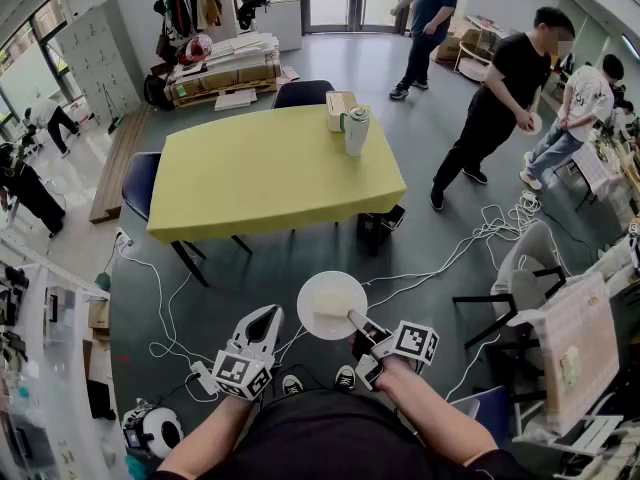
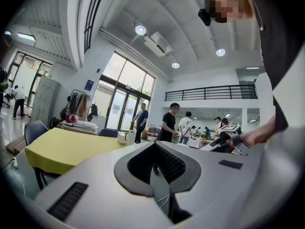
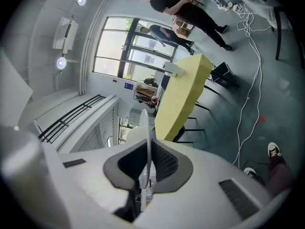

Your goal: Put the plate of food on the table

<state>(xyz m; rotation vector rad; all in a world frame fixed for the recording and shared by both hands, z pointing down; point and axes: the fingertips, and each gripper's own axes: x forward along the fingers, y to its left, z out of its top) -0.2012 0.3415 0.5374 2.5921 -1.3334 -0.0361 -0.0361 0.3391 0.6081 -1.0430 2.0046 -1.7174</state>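
Carrying step: right hand-held gripper [image 1: 362, 325] clamped on plate [image 1: 332, 305] rim, well short of table [image 1: 270, 168]; left hand-held gripper [image 1: 262, 320] jaws together, empty. Next: approach table, plate level.

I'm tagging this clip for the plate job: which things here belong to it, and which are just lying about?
Part of the job: plate, clamped by its rim in the right gripper; yellow table.

Just about: white jug and box on the table; blue chair; floor cables; left gripper, holding nothing.
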